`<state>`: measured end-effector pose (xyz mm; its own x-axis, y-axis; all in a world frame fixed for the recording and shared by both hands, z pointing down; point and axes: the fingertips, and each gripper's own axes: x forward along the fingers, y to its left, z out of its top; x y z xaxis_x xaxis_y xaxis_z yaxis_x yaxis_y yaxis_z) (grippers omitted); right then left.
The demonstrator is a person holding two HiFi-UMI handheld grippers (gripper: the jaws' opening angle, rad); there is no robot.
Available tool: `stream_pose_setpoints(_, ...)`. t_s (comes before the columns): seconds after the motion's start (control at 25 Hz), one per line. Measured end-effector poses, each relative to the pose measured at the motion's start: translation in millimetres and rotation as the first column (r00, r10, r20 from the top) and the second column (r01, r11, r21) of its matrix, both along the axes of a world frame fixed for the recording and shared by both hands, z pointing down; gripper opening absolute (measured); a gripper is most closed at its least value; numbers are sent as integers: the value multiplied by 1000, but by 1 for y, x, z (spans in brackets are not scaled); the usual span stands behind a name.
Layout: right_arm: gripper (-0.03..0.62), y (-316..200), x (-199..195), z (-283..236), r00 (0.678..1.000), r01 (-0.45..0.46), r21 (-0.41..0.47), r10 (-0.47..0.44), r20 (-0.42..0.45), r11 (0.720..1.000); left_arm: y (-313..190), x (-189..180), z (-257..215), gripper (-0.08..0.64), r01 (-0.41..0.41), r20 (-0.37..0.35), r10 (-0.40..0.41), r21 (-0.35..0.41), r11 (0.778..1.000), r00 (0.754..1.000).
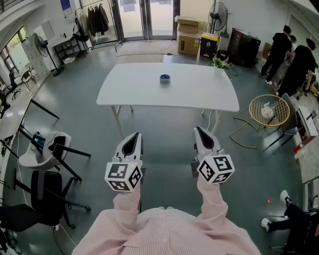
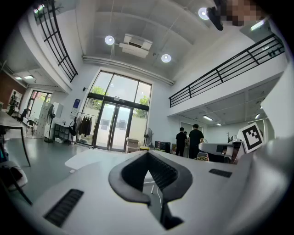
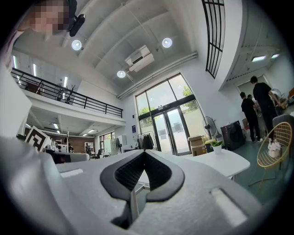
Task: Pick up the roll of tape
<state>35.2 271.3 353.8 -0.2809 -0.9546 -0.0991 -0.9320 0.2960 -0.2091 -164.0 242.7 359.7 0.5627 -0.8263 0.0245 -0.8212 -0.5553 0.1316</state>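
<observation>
Left hand-held gripper [image 1: 133, 137] and right hand-held gripper [image 1: 202, 131] both pressed together, empty, level, well short of the bench [image 1: 124, 93]. Roll of tape [image 1: 165, 78] sits mid-bench, untouched. Approach step; next likely needs closing in and spreading one gripper's jaws.

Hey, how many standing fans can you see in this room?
2. One black pedestal fan stands by the left wall; another black pedestal fan stands at the back, beside the brown cardboard boxes. Others may be hidden.
</observation>
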Motion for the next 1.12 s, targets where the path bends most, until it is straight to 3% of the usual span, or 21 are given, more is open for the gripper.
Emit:
stream_pose_setpoints(0.72, 12, -7, 20, 25, 998, 59, -50, -58, 26, 997, 3, 31, 19, 0, 6, -2, -6, -37, 999, 1000)
stream_pose_setpoints(1.12, 49, -44, 34, 41, 999, 37, -85, -35, 22, 996, -38, 37, 36, 0, 12, -15, -13, -79, 997, 1000)
